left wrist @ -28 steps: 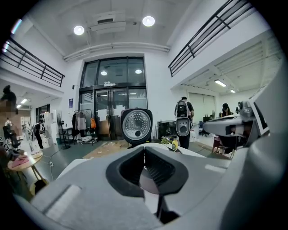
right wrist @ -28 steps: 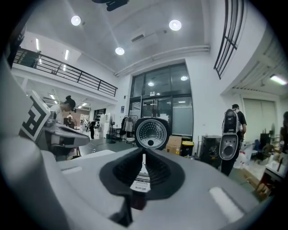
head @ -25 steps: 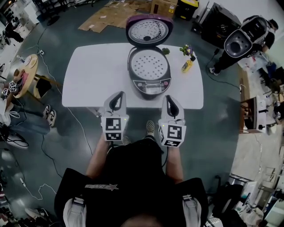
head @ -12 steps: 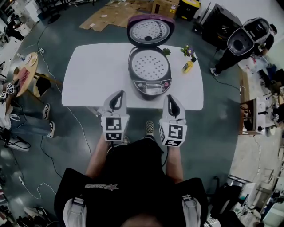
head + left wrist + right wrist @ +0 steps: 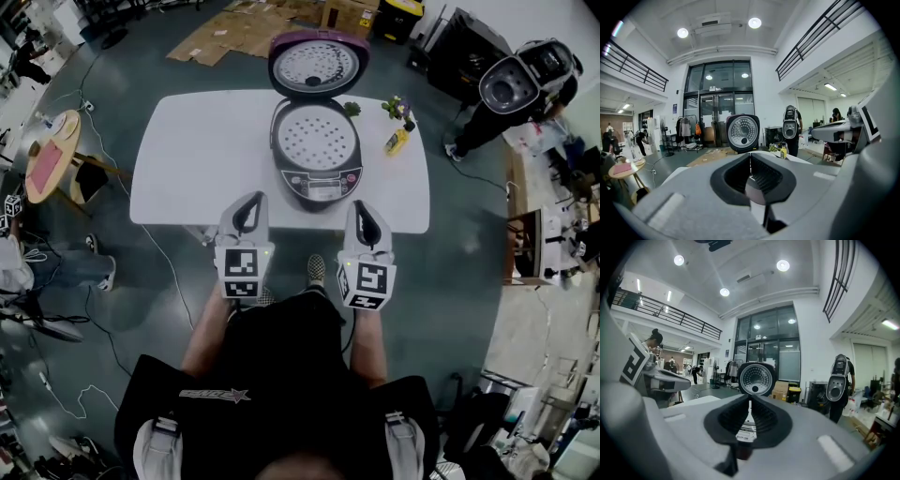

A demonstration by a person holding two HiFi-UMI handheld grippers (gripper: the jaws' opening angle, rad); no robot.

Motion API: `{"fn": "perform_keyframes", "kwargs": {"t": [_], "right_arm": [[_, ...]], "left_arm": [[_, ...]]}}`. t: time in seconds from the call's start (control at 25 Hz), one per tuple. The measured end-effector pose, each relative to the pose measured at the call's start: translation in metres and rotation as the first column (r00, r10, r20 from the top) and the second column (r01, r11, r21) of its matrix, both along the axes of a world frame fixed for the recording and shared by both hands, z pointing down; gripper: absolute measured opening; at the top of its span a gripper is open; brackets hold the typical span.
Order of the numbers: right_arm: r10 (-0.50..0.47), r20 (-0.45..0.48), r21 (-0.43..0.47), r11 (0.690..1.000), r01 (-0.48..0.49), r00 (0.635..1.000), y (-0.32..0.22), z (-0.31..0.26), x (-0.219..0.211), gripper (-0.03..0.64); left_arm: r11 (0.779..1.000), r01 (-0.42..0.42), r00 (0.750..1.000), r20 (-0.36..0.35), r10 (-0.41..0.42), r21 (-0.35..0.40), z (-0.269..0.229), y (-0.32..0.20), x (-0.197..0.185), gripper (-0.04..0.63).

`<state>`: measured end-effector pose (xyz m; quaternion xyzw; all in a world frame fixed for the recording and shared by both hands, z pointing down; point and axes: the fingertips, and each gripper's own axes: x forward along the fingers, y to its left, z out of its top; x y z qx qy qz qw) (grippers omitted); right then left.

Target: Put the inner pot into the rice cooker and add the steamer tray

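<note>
The rice cooker stands on the white table with its purple lid swung up at the back. A white perforated steamer tray fills its mouth and hides whatever lies below. My left gripper and right gripper hover side by side at the table's near edge, short of the cooker. Both are shut with nothing between the jaws. In the left gripper view the left gripper points at the raised lid. The right gripper faces the same lid in the right gripper view.
A yellow bottle and a small plant sit on the table right of the cooker. A round side table stands at the left, flattened cardboard lies on the floor behind, and a person stands at the right.
Both grippers and the cooker have stayed still. The person at the left edge has drawn back from the round side table.
</note>
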<state>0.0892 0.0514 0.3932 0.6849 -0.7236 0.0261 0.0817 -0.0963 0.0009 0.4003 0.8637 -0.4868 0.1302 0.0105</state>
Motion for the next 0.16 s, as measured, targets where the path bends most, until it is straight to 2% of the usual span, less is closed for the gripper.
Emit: {"fn": "perform_keyframes", "kwargs": {"t": [0.16], "right_arm": [[-0.001, 0.005, -0.001, 1.000, 0.001, 1.000, 0.0003, 0.0006, 0.0013, 0.020]], "left_arm": [[1.000, -0.004, 1.000, -0.003, 0.004, 0.001, 0.0007, 0.0010, 0.0027, 0.012]]}}
